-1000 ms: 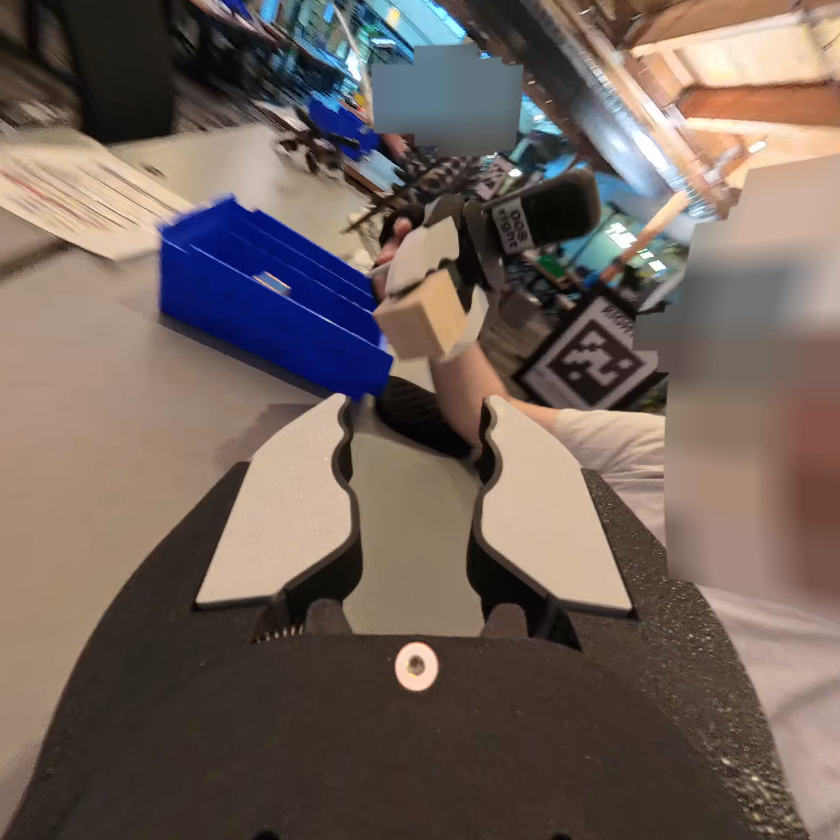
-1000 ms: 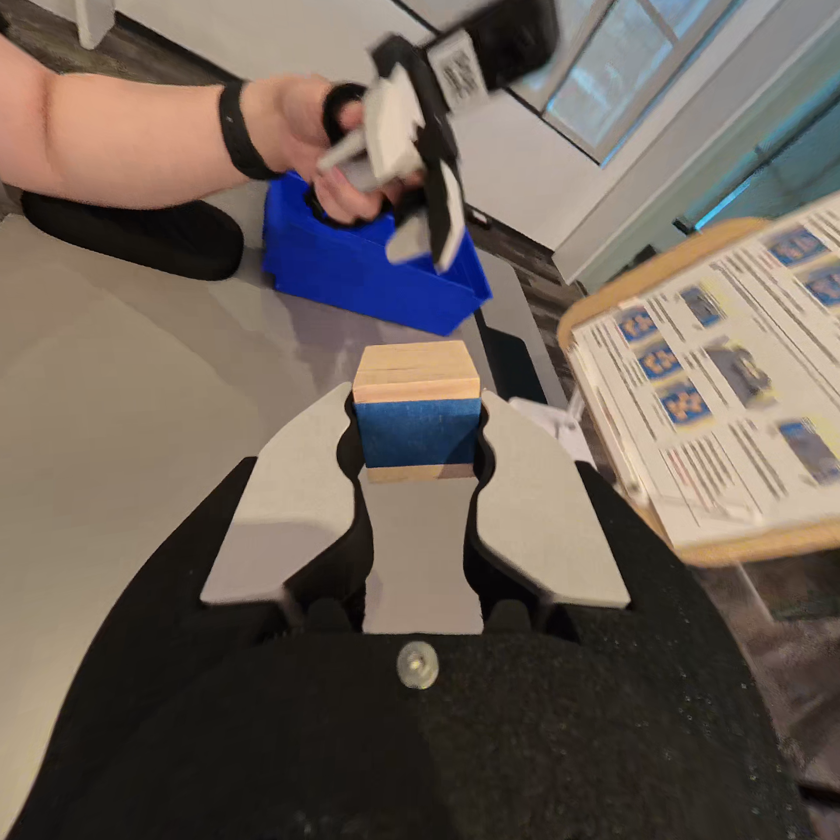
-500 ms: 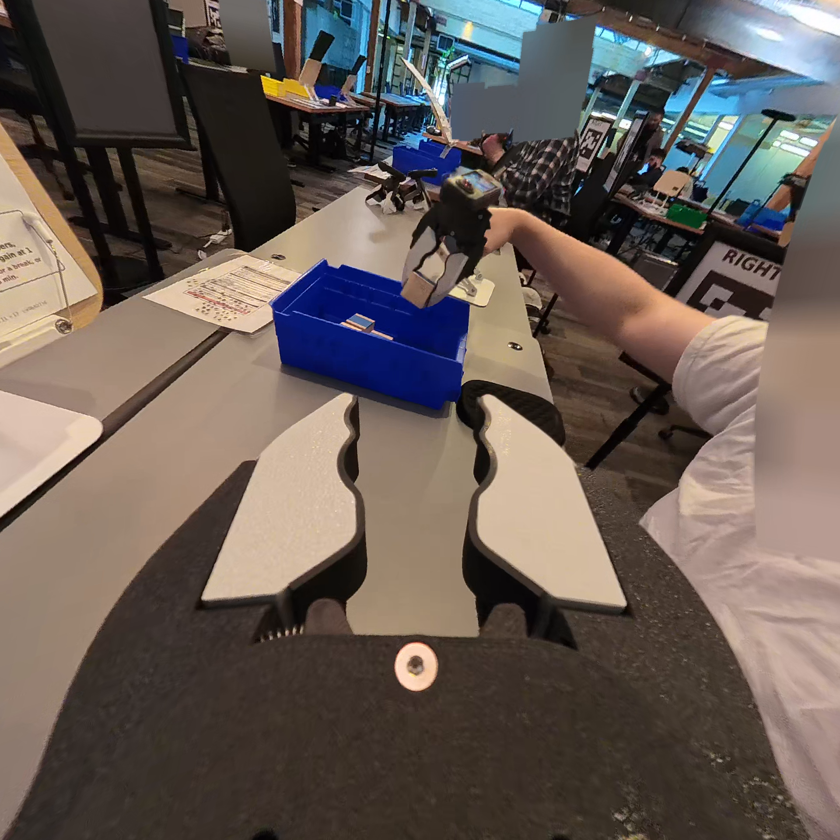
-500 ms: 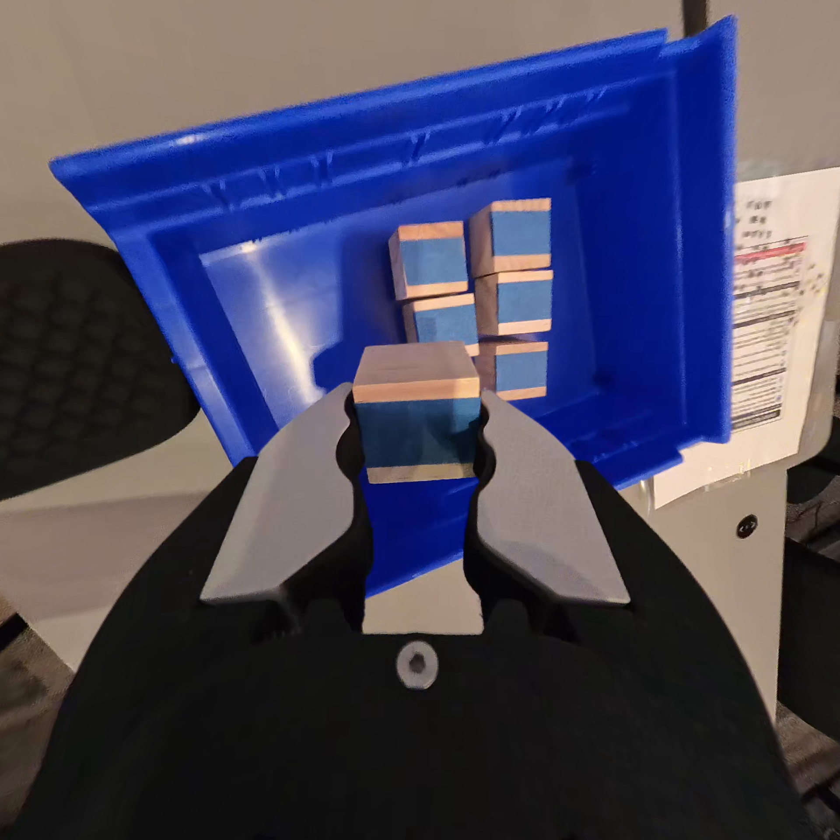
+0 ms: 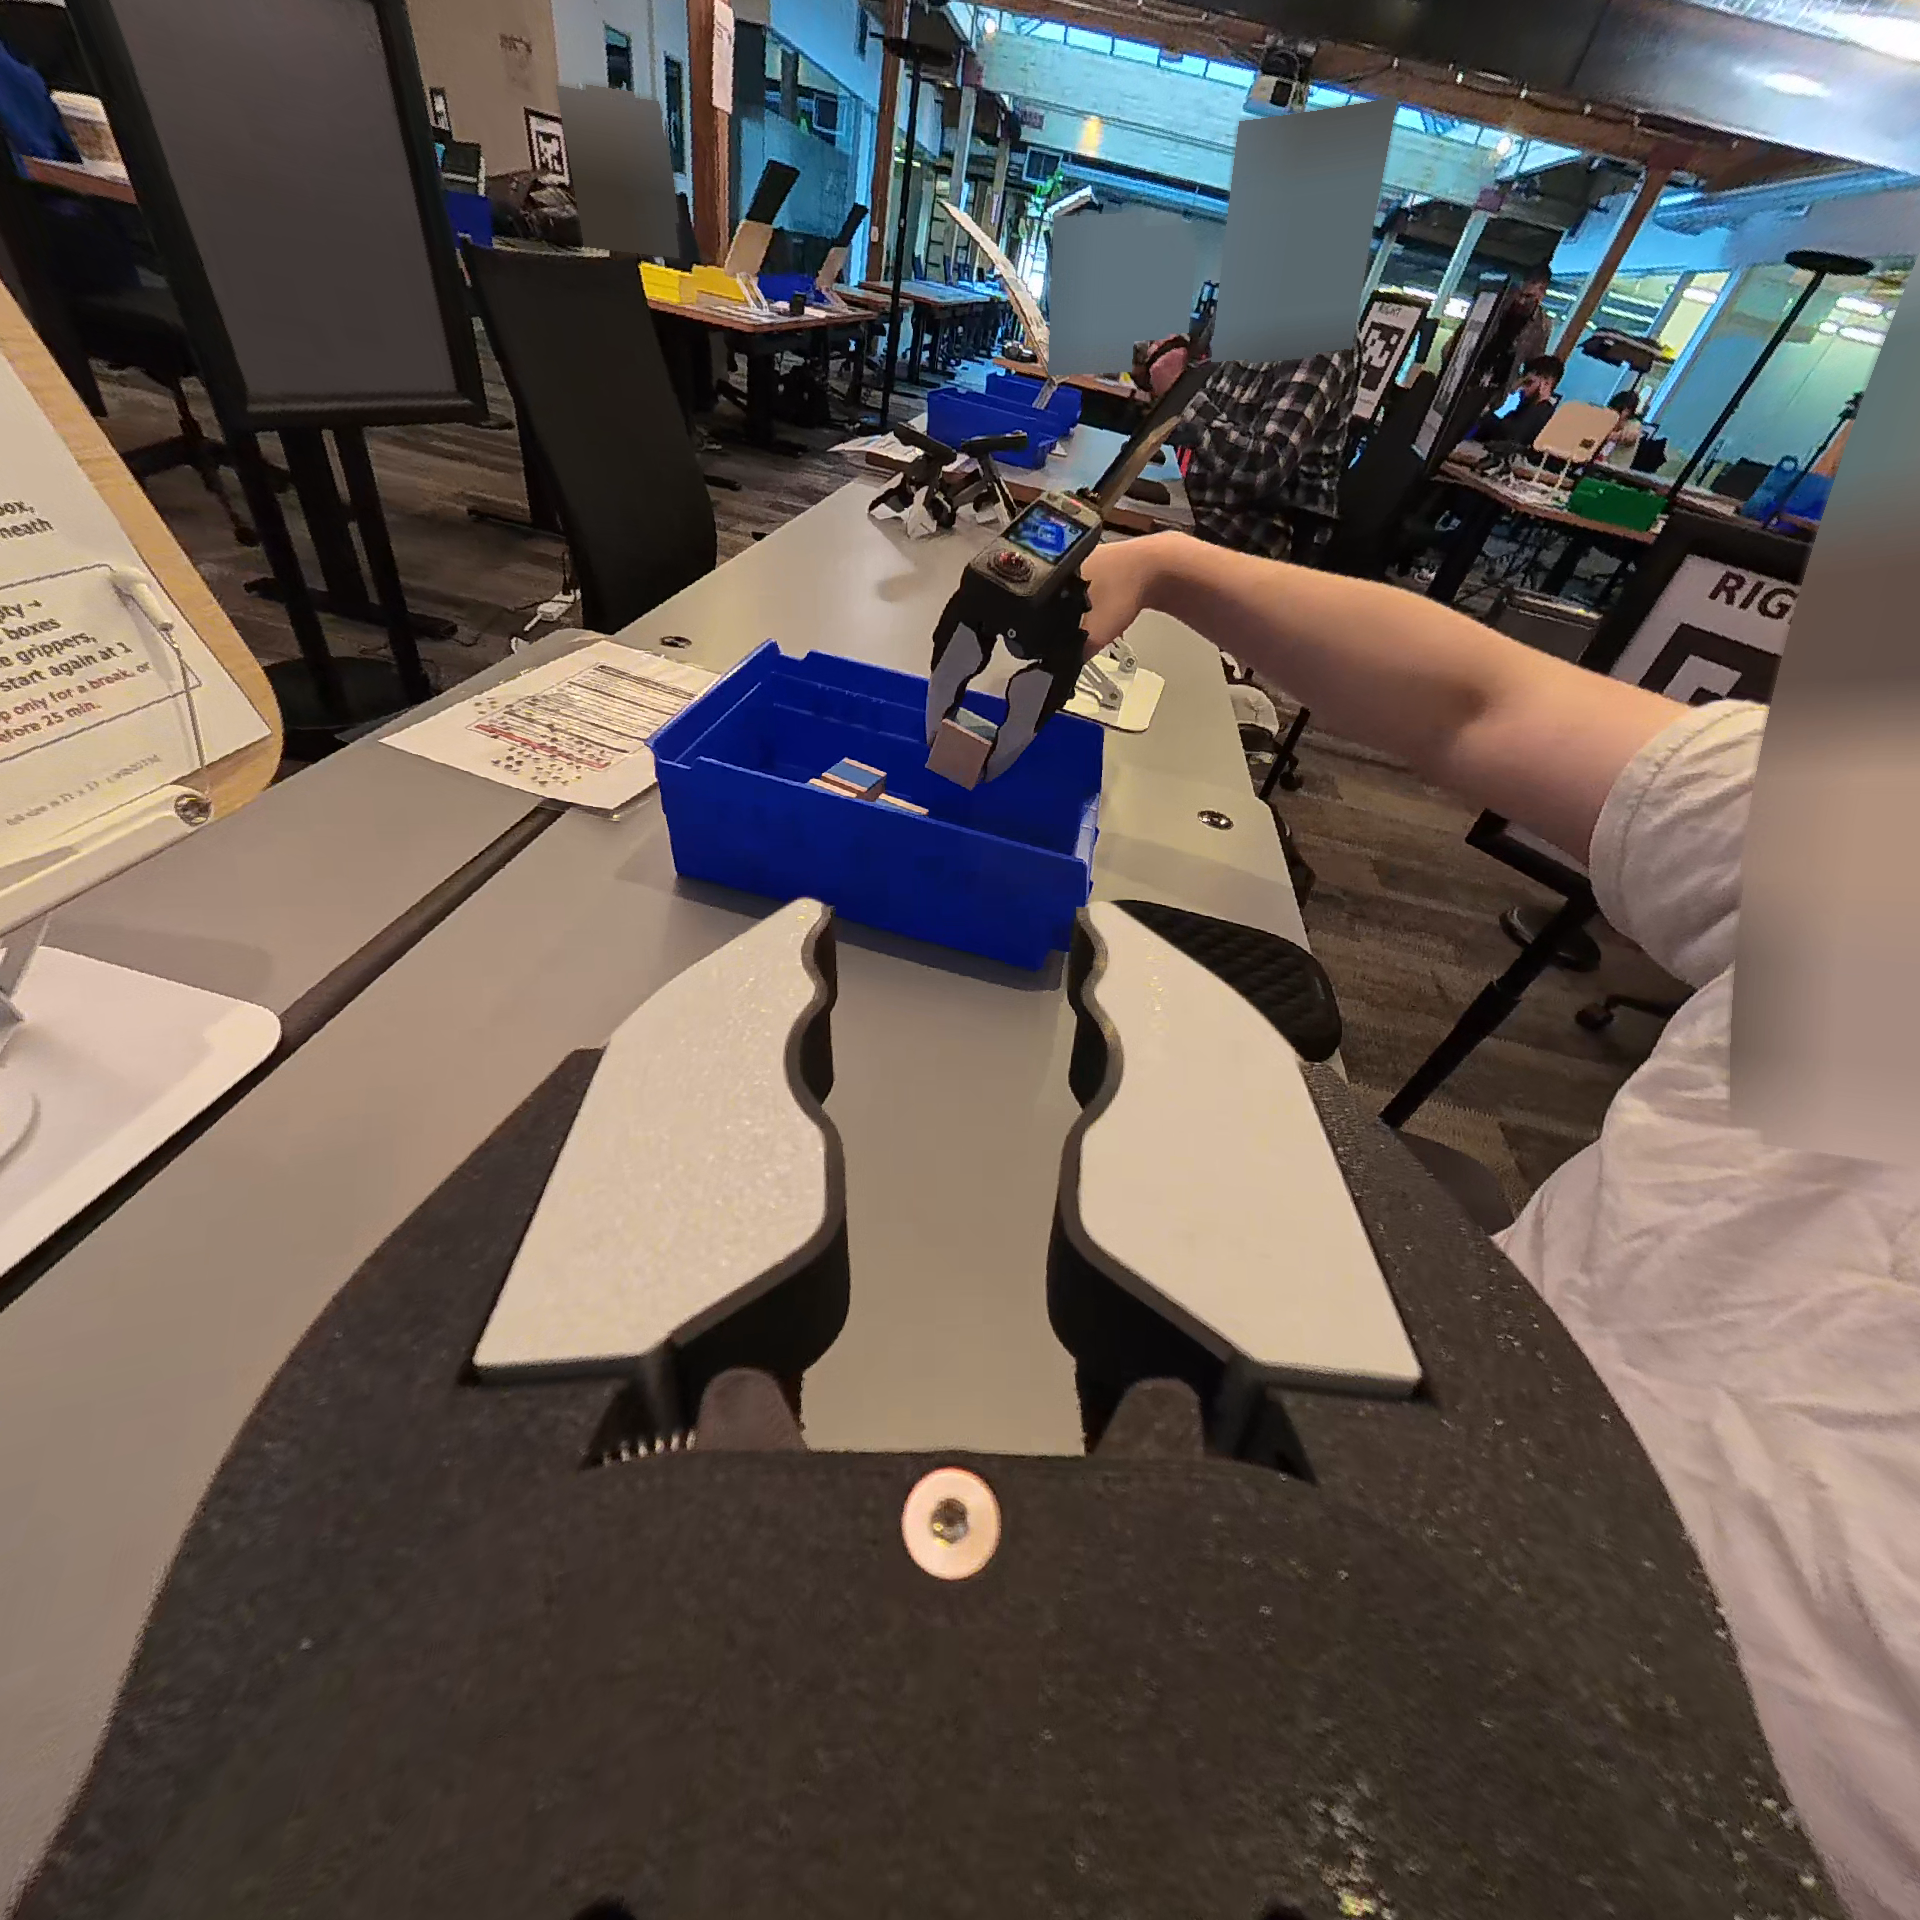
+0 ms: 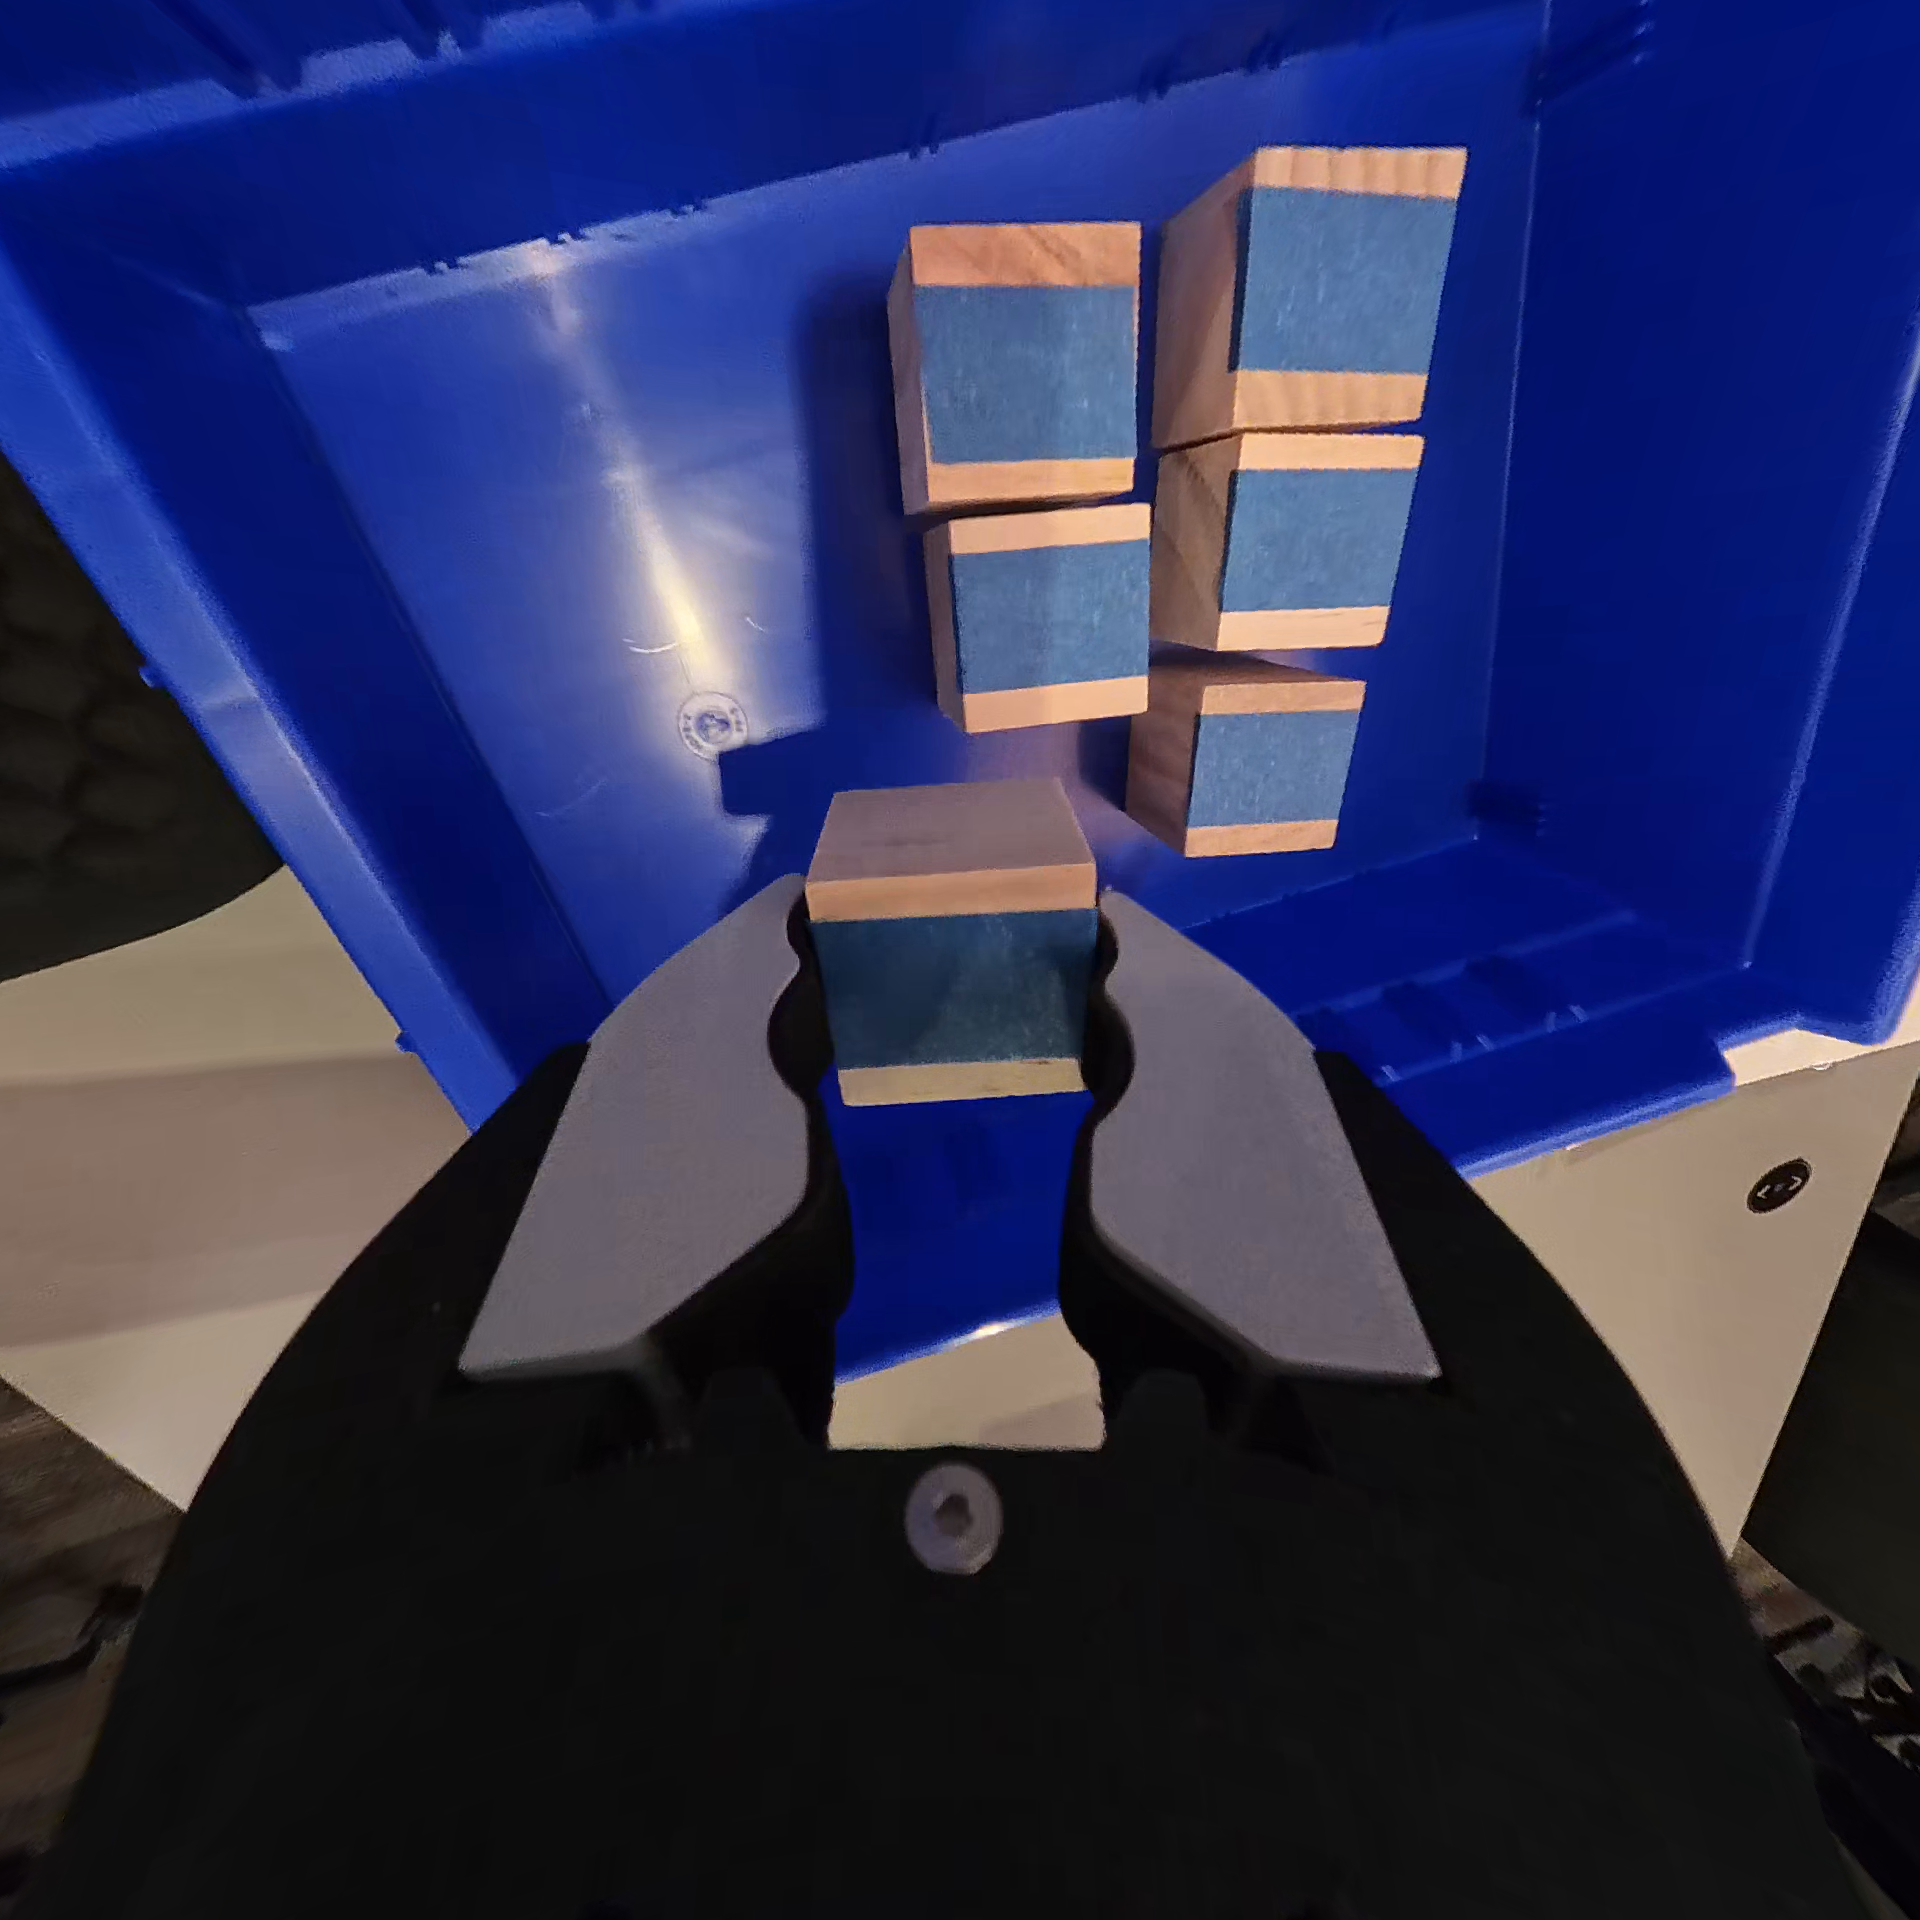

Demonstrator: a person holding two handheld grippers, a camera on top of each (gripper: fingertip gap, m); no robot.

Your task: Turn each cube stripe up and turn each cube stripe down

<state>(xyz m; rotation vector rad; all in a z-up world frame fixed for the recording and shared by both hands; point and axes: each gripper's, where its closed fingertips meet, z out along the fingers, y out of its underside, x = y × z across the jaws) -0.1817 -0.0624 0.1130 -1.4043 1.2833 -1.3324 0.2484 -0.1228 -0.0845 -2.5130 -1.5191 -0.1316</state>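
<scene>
My right gripper (image 6: 951,914) is shut on a wooden cube (image 6: 951,977) with a blue stripe facing the camera. It holds the cube inside the blue bin (image 6: 436,499), just above the floor. Several more cubes (image 6: 1049,613) lie in two rows on the bin floor, blue stripes up. In the left wrist view the right gripper (image 5: 982,764) reaches down into the blue bin (image 5: 873,862) with the cube (image 5: 961,756). My left gripper (image 5: 951,935) is open and empty, low over the grey table, short of the bin.
A printed sheet (image 5: 566,717) lies on the table left of the bin. A black padded rest (image 5: 1236,977) sits by the table's right edge. A wooden board with papers (image 5: 94,644) stands at far left. Chairs, desks and people fill the background.
My right gripper swung from over the table to above the bin, then went down into it with the cube. My left gripper drew back from the bin and levelled out, still open.
</scene>
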